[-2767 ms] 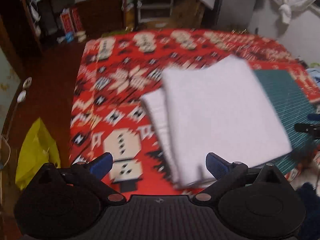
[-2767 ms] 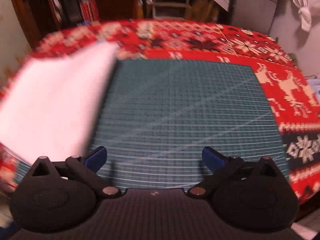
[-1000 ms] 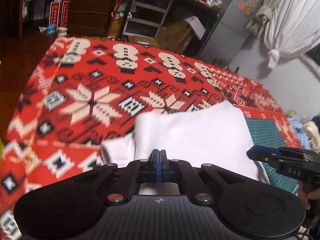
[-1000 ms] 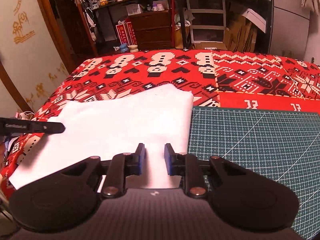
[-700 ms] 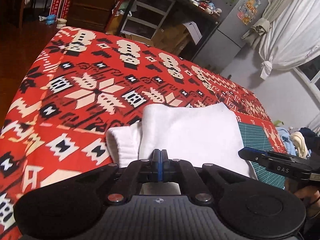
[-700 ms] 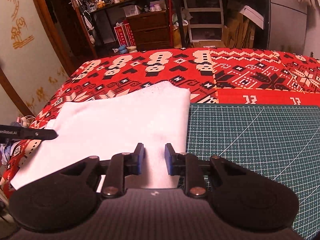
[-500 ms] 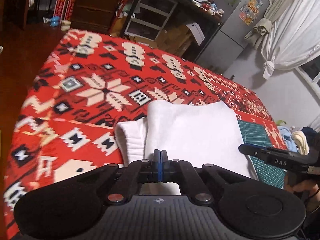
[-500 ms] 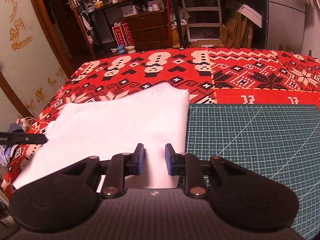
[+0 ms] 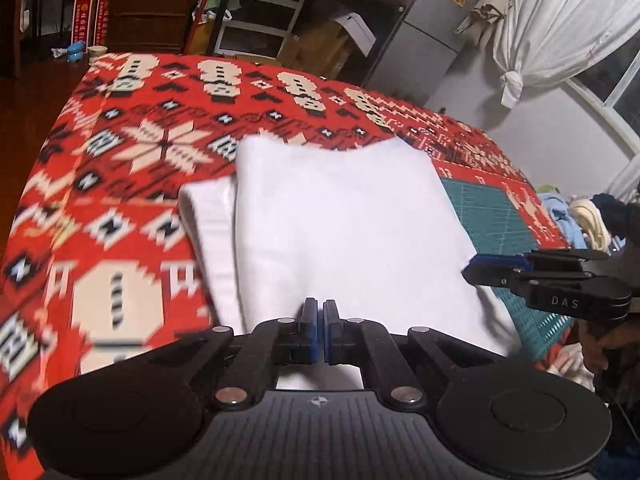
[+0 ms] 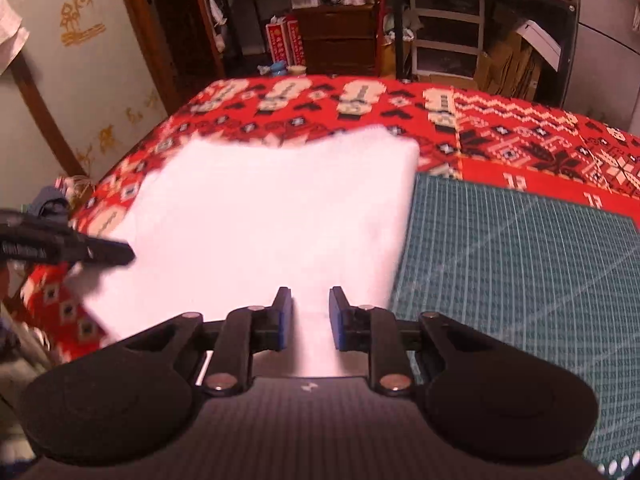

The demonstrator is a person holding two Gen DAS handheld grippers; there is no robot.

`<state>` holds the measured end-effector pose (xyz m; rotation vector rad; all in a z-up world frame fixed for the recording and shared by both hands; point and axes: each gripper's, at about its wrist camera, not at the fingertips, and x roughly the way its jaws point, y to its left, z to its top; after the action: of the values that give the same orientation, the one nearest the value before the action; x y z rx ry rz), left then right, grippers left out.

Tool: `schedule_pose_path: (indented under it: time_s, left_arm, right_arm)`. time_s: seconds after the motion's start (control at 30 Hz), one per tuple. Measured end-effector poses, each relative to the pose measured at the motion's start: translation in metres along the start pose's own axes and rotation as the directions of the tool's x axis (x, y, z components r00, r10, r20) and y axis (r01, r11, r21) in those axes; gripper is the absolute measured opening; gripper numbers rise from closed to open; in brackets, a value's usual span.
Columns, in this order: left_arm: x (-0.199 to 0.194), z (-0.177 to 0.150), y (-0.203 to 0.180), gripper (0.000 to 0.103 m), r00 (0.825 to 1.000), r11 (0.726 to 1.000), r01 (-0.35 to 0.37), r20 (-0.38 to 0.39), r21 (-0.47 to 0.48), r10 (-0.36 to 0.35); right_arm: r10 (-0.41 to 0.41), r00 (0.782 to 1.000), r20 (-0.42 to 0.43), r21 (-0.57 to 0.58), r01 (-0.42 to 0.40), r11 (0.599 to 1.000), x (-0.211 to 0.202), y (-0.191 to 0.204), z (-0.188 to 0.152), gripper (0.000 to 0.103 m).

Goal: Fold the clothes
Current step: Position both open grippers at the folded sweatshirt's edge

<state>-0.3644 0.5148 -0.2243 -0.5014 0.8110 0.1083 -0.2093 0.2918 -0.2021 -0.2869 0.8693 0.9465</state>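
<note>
A folded white garment [image 9: 340, 220] lies on the red patterned blanket [image 9: 140, 152], with a narrower folded layer sticking out along its left side. My left gripper [image 9: 320, 332] is shut on the garment's near edge, with only a hairline gap between its blue pads. My right gripper [image 10: 310, 320] is shut on the same near edge of the garment [image 10: 272, 216], and white cloth fills the narrow gap between its pads. Each gripper shows in the other's view: the right gripper [image 9: 500, 270] at the garment's right corner, the left gripper [image 10: 68, 248] at its left side.
A green cutting mat [image 10: 520, 260] lies on the blanket [image 10: 520, 140], and the garment's right edge lies along its left edge. A pile of clothes [image 9: 572, 212] sits past the bed's right side. Shelves and drawers [image 10: 444, 32] stand beyond the far edge. The floor drops off at left.
Both grippers, open 2.8 s ago, were shut on the garment's near edge by 1.0 s ago. Since then both views have shifted with motion blur, and the garment now looks nearer.
</note>
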Motion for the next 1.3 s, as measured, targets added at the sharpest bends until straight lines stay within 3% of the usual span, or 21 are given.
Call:
schedule_pose_path:
  time_s: [0.13,0.3,0.47,0.6,0.73,1.0,1.3]
  left_arm:
    - [-0.009,-0.007,0.002,0.005,1.0,0.999,0.017,-0.021,-0.029,-0.018]
    - [-0.016,-0.01,-0.003,0.005,0.996,1.0,0.021,-0.088,0.016,-0.019]
    - [-0.026,-0.007,-0.016,0.005,0.994,0.997,-0.031,-0.105,0.072,0.039]
    - [-0.023,-0.005,-0.037,0.005,0.986,0.982,-0.12,-0.099,0.144,0.135]
    - [-0.019,-0.005,-0.053,0.005,0.98,0.969,-0.164,-0.085,0.183,0.182]
    - [-0.012,-0.002,-0.084,0.006,0.99,0.958,-0.118,-0.049,0.261,0.135]
    - [0.009,-0.013,-0.092,0.006,0.984,0.939,-0.13,-0.077,0.32,0.163]
  right_arm:
    - [0.035,0.999,-0.027,0.04,-0.033,0.999,-0.014,-0.01,-0.019,0.023]
    - [0.067,0.996,-0.051,0.086,-0.062,0.994,-0.022,-0.021,-0.025,0.023]
    - [0.069,0.997,-0.044,0.131,-0.063,0.989,-0.03,-0.03,-0.015,0.024]
    - [0.066,0.998,-0.014,0.065,-0.065,0.996,-0.03,-0.012,-0.003,0.024]
    - [0.09,0.996,-0.002,-0.017,-0.09,0.996,-0.022,0.019,0.003,0.024]
    - [0.139,0.99,-0.007,-0.131,-0.138,0.982,-0.005,0.067,0.003,0.024]
    - [0.13,0.991,-0.041,-0.199,-0.136,0.971,0.0,0.079,-0.012,0.023]
